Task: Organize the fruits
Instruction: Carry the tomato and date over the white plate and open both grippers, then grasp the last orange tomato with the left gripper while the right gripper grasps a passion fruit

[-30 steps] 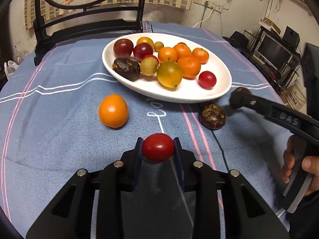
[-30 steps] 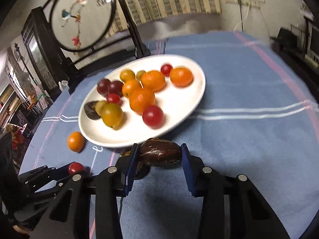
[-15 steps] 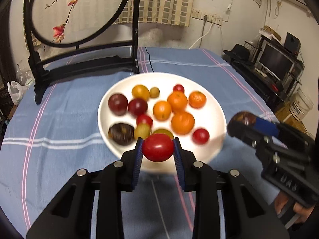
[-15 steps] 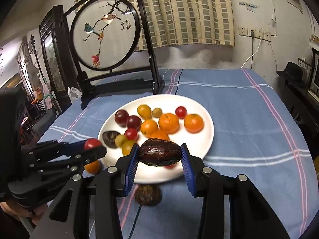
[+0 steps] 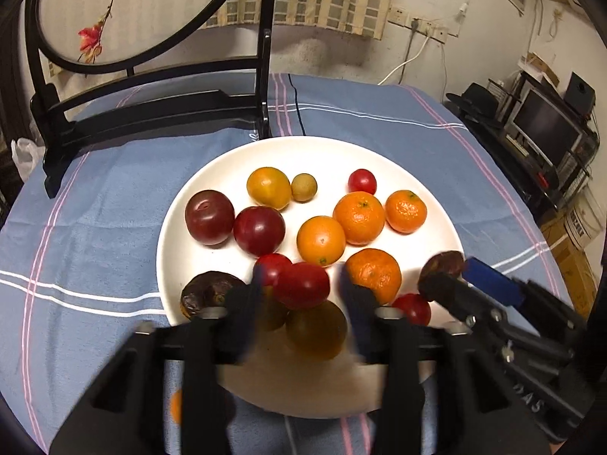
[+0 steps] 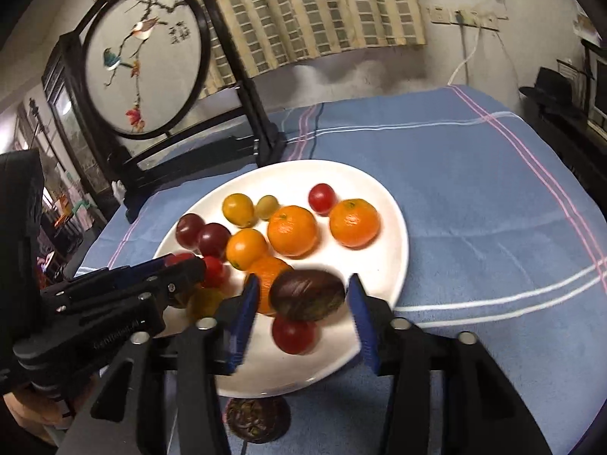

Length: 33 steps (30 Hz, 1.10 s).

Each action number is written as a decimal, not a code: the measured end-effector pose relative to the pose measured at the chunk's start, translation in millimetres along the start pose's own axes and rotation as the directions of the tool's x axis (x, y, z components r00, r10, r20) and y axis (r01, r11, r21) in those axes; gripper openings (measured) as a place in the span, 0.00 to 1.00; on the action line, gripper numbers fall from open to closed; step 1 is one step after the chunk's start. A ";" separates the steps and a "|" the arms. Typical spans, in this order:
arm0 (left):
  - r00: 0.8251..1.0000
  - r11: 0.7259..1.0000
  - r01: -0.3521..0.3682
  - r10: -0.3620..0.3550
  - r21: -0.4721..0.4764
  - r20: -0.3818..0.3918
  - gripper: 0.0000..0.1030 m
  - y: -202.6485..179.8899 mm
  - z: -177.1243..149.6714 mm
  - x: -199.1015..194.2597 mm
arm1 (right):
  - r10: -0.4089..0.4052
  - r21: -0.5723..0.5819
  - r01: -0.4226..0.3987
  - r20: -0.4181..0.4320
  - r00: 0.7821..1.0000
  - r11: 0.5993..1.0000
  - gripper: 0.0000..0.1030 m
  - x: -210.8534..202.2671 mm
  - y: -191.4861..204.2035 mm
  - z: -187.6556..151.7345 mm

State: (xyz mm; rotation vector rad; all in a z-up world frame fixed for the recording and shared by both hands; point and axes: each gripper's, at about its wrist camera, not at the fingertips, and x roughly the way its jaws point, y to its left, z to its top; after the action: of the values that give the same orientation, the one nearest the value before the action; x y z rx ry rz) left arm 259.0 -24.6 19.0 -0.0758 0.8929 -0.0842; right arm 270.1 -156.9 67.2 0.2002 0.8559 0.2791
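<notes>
the left tongs (image 5: 301, 295) are spread apart around a red tomato (image 5: 302, 285), the right tongs (image 6: 303, 295) around a dark brown fruit (image 6: 307, 295), both over the white plate's (image 6: 379, 265) near edge.

A round embroidered screen (image 6: 142, 64) in a black stand (image 5: 151, 102) sits on the blue striped cloth (image 6: 474, 197). Behind it — a checked curtain (image 6: 311, 11). A monitor (image 5: 546, 127) stands at the right.
</notes>
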 end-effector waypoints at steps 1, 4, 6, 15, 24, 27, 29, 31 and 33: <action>1.000 1.000 -0.010 0.010 -0.003 0.016 0.65 -0.5 -0.9 -2.2 | 0.017 0.013 -0.017 -0.002 1.000 1.000 0.57 -2.4 -2.9 -1.5; 0.997 0.997 -0.053 0.050 0.057 0.051 0.69 -4.5 -3.8 -10.6 | 0.032 0.014 -0.032 0.006 0.999 0.999 0.59 -13.2 -6.1 -3.9; 0.995 0.996 -0.073 0.070 0.057 0.067 0.72 -0.8 -8.0 -16.9 | 0.056 0.033 -0.057 0.008 0.998 0.998 0.67 -20.0 -10.5 -6.3; 0.998 1.000 -0.013 0.013 -0.004 0.068 0.82 18.4 -40.6 -49.0 | 0.067 0.023 -0.067 -0.019 0.998 0.997 0.67 -41.8 -10.9 -35.7; 0.997 0.999 -0.043 0.044 -0.029 0.055 0.82 38.0 -90.0 -67.7 | 0.018 -0.118 -0.027 -0.073 0.997 0.993 0.67 -45.1 20.4 -65.4; 0.997 0.997 -0.055 0.058 -0.058 0.047 0.82 50.9 -100.8 -63.9 | -0.010 -0.172 -0.006 -0.094 0.995 0.985 0.67 -38.4 34.9 -70.8; 0.996 0.996 -0.073 0.075 -0.058 0.041 0.82 57.1 -107.2 -60.9 | -0.043 -0.207 0.020 -0.108 0.993 0.978 0.67 -32.0 44.2 -74.2; 0.996 0.995 -0.080 0.082 -0.051 0.043 0.82 60.2 -110.7 -60.1 | -0.067 -0.227 0.039 -0.116 0.991 0.973 0.67 -26.1 50.8 -75.5; 0.996 0.995 -0.075 0.077 -0.059 0.039 0.82 63.6 -110.1 -58.4 | -0.097 -0.240 0.067 -0.117 0.988 0.968 0.67 -19.2 56.6 -76.1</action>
State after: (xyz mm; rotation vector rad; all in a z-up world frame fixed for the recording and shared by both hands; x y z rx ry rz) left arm 139.3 41.3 -11.1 -0.0967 0.8565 0.0139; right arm 190.7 -104.9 48.2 -0.0757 0.9472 0.3158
